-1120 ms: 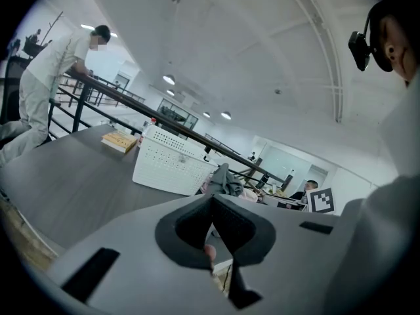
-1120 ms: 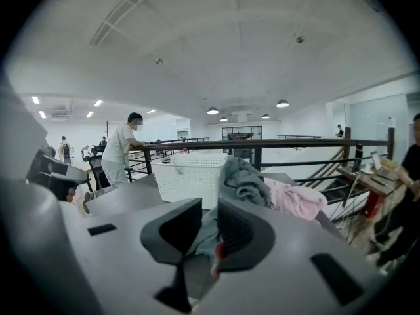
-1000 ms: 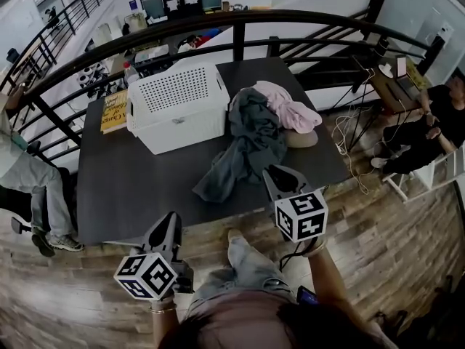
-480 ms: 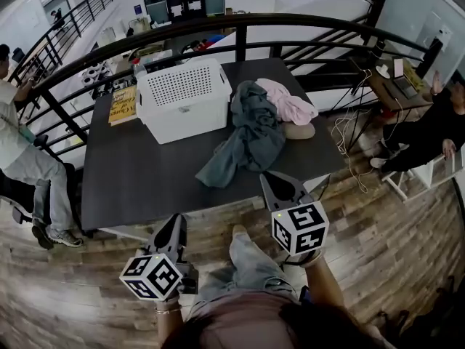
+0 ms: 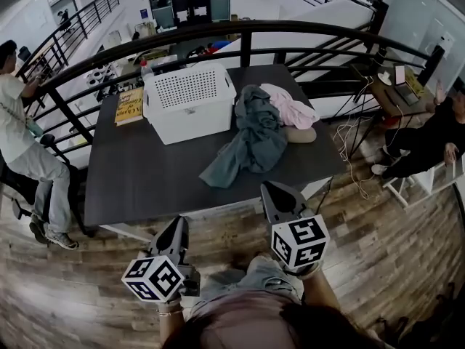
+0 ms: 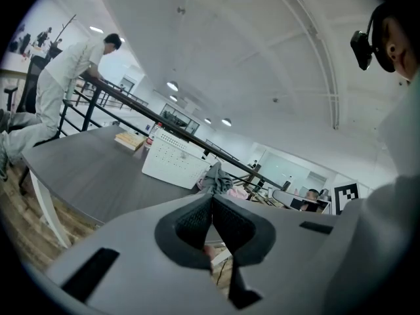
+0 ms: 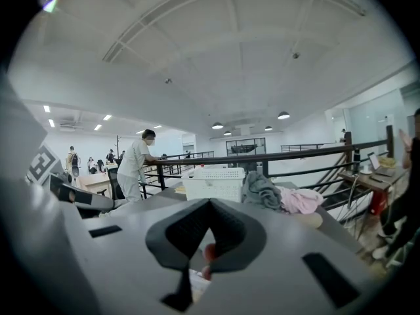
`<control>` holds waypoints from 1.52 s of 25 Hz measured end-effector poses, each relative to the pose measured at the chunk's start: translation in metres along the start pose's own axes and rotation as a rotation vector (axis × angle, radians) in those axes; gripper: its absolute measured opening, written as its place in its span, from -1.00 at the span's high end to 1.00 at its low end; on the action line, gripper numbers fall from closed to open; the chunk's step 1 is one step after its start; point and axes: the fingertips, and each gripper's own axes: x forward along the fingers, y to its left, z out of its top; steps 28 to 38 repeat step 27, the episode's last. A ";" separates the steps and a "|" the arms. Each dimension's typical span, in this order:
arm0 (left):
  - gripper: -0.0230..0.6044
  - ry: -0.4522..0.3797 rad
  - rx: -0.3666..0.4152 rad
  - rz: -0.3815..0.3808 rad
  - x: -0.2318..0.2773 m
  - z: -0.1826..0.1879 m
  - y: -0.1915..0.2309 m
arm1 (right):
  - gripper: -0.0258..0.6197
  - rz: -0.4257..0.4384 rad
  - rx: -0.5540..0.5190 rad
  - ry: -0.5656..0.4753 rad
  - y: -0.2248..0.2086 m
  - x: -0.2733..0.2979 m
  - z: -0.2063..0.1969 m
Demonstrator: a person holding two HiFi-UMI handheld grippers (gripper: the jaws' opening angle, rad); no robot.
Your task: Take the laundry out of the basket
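Left tongs (image 5: 179, 221), right tongs (image 5: 268, 187) closed; laundry (image 5: 256, 131) beside basket (image 5: 190, 102)

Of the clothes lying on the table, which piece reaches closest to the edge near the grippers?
The grey-green garment: its tail stretches toward the near edge of the table, while the pink garment lies farther back.

In the head view both grippers were held low in the frame, side by side and apart, their tips aimed toward the top of the picture. The left gripper (image 5: 177, 222) sat at lower left, its left marker cube (image 5: 152, 278) above the wrist. The right gripper (image 5: 275, 189) sat right of centre, slightly higher, with its right marker cube (image 5: 299, 241). Each gripper's jaws were pressed together, empty.
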 end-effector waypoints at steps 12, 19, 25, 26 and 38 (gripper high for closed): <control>0.93 -0.008 -0.007 0.015 0.018 -0.002 -0.032 | 0.87 0.033 -0.010 -0.008 -0.025 -0.001 0.009; 0.94 -0.019 -0.021 0.015 0.039 -0.008 -0.060 | 0.87 0.055 -0.033 -0.012 -0.051 -0.006 0.016; 0.94 -0.027 -0.013 0.061 0.060 -0.014 -0.081 | 0.87 0.093 -0.045 -0.020 -0.077 -0.007 0.019; 0.94 -0.026 -0.014 0.068 0.063 -0.016 -0.085 | 0.87 0.100 -0.047 -0.019 -0.082 -0.008 0.019; 0.93 -0.026 -0.015 0.074 0.067 -0.018 -0.089 | 0.87 0.107 -0.048 -0.019 -0.086 -0.009 0.020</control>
